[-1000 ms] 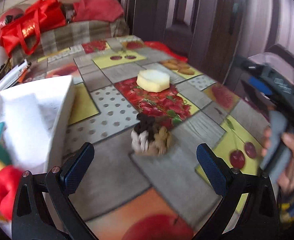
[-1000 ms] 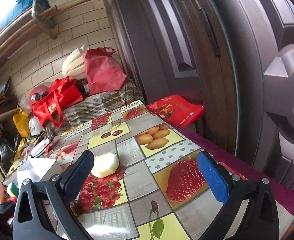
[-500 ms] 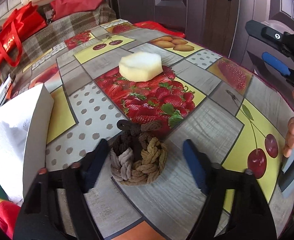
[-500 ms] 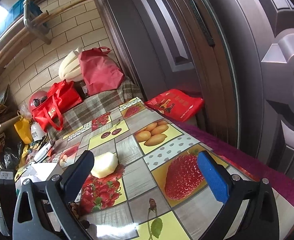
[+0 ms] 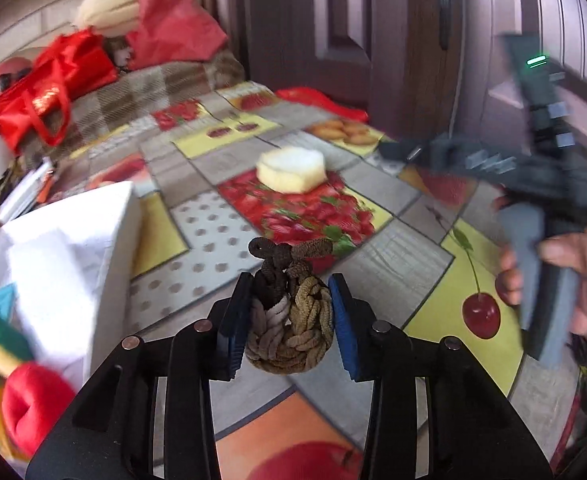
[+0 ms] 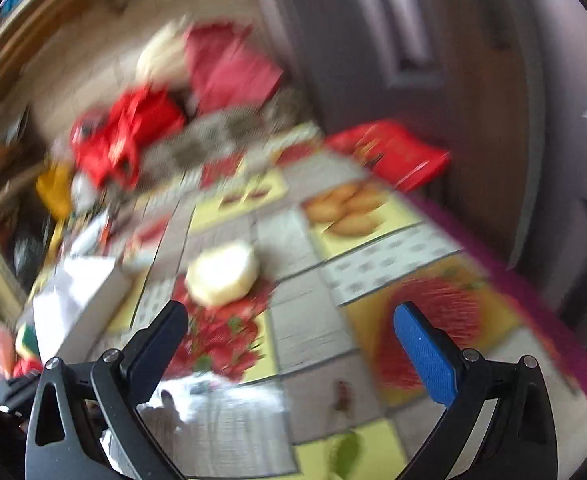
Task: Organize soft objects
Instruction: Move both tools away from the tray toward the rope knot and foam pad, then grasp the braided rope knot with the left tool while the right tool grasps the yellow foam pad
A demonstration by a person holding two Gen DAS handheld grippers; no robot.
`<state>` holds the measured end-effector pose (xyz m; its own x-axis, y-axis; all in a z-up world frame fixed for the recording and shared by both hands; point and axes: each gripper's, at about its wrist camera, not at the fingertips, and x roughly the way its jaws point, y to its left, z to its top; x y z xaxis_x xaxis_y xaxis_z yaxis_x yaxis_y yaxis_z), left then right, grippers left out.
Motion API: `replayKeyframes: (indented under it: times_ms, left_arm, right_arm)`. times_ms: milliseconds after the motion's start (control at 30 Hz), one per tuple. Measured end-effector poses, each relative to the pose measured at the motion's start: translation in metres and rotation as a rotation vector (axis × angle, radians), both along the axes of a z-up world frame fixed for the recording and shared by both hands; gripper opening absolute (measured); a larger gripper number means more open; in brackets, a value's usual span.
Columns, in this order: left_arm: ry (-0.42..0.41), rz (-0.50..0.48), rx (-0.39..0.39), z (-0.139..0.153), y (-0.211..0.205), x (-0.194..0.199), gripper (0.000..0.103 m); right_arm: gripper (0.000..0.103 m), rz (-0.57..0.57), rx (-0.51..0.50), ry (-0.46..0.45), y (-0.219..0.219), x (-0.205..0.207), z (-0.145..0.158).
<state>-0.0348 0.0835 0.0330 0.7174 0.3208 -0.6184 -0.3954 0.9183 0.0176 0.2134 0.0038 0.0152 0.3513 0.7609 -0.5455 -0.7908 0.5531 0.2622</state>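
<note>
My left gripper (image 5: pixel 289 320) is shut on a knotted rope ball (image 5: pixel 289 324) of brown, tan and grey cord and holds it just above the fruit-print tablecloth (image 5: pixel 373 268). A pale yellow sponge (image 5: pixel 291 170) lies further back on the strawberry patch; it also shows in the right wrist view (image 6: pixel 223 274). My right gripper (image 6: pixel 293 336) is open and empty above the table, with the sponge ahead and left of it. The right gripper body (image 5: pixel 541 184) shows at the right of the left wrist view.
A white box (image 5: pixel 65 252) stands at the left with a red soft toy (image 5: pixel 33 404) and a yellow-green sponge (image 5: pixel 1 344) beside it. Red bags (image 5: pixel 49 84) and a plaid cover lie at the back. A dark door (image 5: pixel 333 24) is behind the table.
My left gripper moved down around the rope ball, closed on it and lifted it slightly. My right gripper swung and tilted; its view is now blurred.
</note>
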Motion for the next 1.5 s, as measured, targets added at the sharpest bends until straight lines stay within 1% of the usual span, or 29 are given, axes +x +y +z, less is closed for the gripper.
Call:
replayKeyframes:
  times_ms: [67, 100, 233, 333, 467, 533, 567, 600, 633, 767, 900, 933, 1100, 1167, 1233, 1367, 1500]
  left_arm:
    - [-0.025, 0.029, -0.011, 0.002, 0.004, -0.005, 0.037]
    - [-0.028, 0.039, -0.029, 0.002, 0.009, -0.006, 0.037]
    - [-0.035, 0.059, -0.076, 0.000, 0.018, -0.008, 0.037]
    - [-0.044, 0.064, -0.081, 0.000, 0.019, -0.010, 0.037]
    - [-0.044, 0.063, -0.069, 0.000, 0.018, -0.010, 0.037]
    - [-0.044, 0.062, -0.066, 0.000, 0.018, -0.010, 0.037]
    - [-0.045, 0.063, -0.066, 0.000, 0.018, -0.011, 0.037]
    - [-0.047, 0.064, -0.066, 0.000, 0.017, -0.011, 0.037]
    - [-0.048, 0.065, -0.065, 0.001, 0.017, -0.011, 0.037]
    - [-0.056, 0.069, -0.054, 0.002, 0.016, -0.013, 0.037]
    - [-0.062, 0.069, -0.038, 0.003, 0.013, -0.015, 0.037]
    - [-0.063, 0.068, -0.035, 0.004, 0.013, -0.015, 0.037]
    - [-0.077, 0.068, -0.020, 0.006, 0.011, -0.018, 0.037]
    - [-0.090, 0.069, -0.009, 0.008, 0.010, -0.019, 0.037]
    - [-0.113, 0.071, 0.013, 0.010, 0.006, -0.024, 0.037]
    - [-0.171, 0.070, 0.066, 0.016, -0.002, -0.035, 0.037]
    - [-0.183, 0.071, 0.090, 0.019, -0.005, -0.037, 0.037]
  right_arm:
    - [0.103, 0.029, -0.040, 0.003, 0.019, 0.002, -0.003]
    - [0.103, 0.046, -0.060, -0.003, 0.033, 0.002, -0.003]
    - [0.103, 0.107, -0.138, -0.070, 0.074, -0.008, -0.005]
    - [0.103, 0.149, -0.211, -0.107, 0.101, -0.015, -0.010]
    - [0.102, 0.159, -0.302, -0.154, 0.129, -0.018, -0.015]
    - [0.090, 0.170, -0.360, -0.147, 0.136, -0.018, -0.022]
    - [0.082, 0.176, -0.372, -0.141, 0.137, -0.018, -0.024]
    - [0.069, 0.182, -0.360, -0.140, 0.135, -0.018, -0.023]
    - [0.063, 0.187, -0.346, -0.142, 0.133, -0.019, -0.021]
    - [0.062, 0.184, -0.294, -0.184, 0.123, -0.027, -0.013]
    - [0.062, 0.168, -0.200, -0.257, 0.103, -0.046, 0.001]
    - [0.062, 0.151, -0.160, -0.273, 0.092, -0.051, 0.005]
    - [0.062, 0.103, 0.007, -0.285, 0.053, -0.059, 0.020]
    - [0.062, 0.089, 0.068, -0.287, 0.040, -0.064, 0.023]
    - [0.062, 0.073, 0.150, -0.286, 0.019, -0.071, 0.027]
    - [0.063, 0.051, 0.221, -0.304, -0.010, -0.087, 0.031]
    - [0.064, 0.030, 0.271, -0.320, -0.026, -0.097, 0.035]
